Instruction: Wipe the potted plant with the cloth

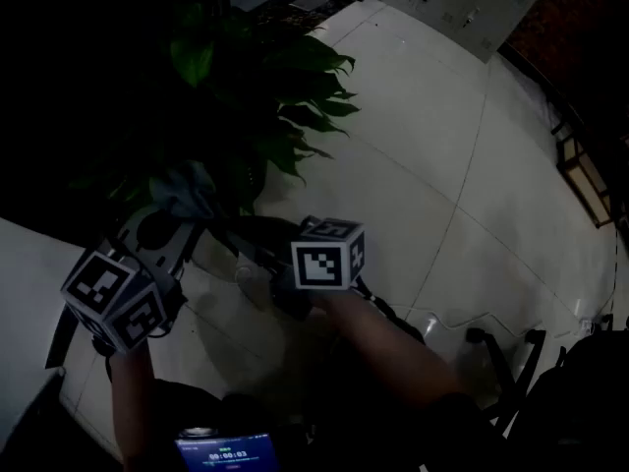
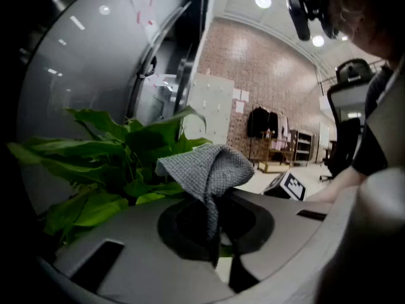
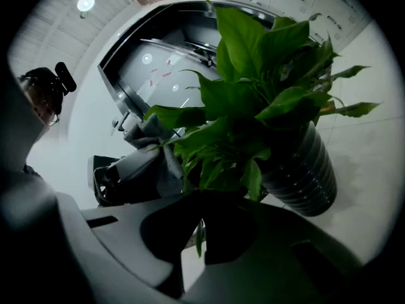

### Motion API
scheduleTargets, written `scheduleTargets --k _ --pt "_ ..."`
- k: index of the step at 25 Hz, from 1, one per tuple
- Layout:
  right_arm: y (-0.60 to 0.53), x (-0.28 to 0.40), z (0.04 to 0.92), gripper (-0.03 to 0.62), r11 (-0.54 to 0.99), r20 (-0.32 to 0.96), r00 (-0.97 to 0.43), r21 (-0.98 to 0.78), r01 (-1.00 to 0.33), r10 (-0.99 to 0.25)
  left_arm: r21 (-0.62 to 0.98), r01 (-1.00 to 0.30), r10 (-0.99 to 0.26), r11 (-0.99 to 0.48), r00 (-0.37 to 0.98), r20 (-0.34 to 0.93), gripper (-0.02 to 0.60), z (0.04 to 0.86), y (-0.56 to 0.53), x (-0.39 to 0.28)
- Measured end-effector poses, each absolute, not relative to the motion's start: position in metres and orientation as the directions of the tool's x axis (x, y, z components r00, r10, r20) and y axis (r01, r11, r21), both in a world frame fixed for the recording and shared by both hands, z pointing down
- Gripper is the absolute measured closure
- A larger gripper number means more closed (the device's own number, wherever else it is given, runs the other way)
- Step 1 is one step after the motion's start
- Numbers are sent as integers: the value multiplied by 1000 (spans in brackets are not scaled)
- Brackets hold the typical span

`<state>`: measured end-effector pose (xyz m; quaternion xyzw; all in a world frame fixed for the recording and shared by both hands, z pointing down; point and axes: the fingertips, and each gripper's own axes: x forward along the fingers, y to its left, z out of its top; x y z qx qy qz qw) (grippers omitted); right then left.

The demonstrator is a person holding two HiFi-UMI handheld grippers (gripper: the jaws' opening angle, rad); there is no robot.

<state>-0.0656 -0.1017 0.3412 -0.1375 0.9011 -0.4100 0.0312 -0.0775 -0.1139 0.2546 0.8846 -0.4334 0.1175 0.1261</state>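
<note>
The potted plant stands at the upper left of the head view, very dark. In the right gripper view its green leaves rise from a dark ribbed pot. My left gripper is shut on a grey cloth beside the lower leaves. In its own view the left gripper pinches the cloth, which bunches above the jaws. My right gripper reaches in from the right. Seen along its jaws, the right gripper is shut on a narrow leaf that hangs from the plant.
The plant stands on a pale tiled floor. Grey lockers and a brick wall line the far side. A chair base and a cable lie at the lower right. A curved glass panel rises behind the plant.
</note>
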Motion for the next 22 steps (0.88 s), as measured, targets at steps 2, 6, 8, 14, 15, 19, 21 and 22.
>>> scheduleTargets --k 2,6,8,14,15,19,21,22 --pt "-101 -60 345 579 621 70 -960 -750 -229 -271 18 -797 -727 -604 560 397 552 265 -112 -74" --pt "-103 -52 346 579 634 88 -961 -735 -240 -262 -242 -752 -737 -613 434 518 552 291 -118 -73" --pt "-101 -49 347 579 646 98 -961 -722 -247 -259 -377 -686 -744 -622 368 557 552 305 -124 -72" --pt "-96 -47 341 579 676 54 -970 -708 -205 -239 -441 -558 -658 -703 277 700 552 350 -118 -72" --pt "-96 -46 339 579 680 50 -970 -705 -202 -237 -429 -545 -641 -720 286 713 552 354 -115 -69" --pt "-94 -45 337 579 717 72 -974 -666 -206 -213 -354 -440 -523 -826 359 773 552 364 -88 -53" --pt "-94 -44 338 579 715 72 -974 -669 -206 -213 -337 -388 -485 -858 396 780 552 359 -74 -46" --pt "-95 -43 337 579 708 68 -974 -676 -204 -216 -339 -381 -487 -860 414 769 552 354 -72 -42"
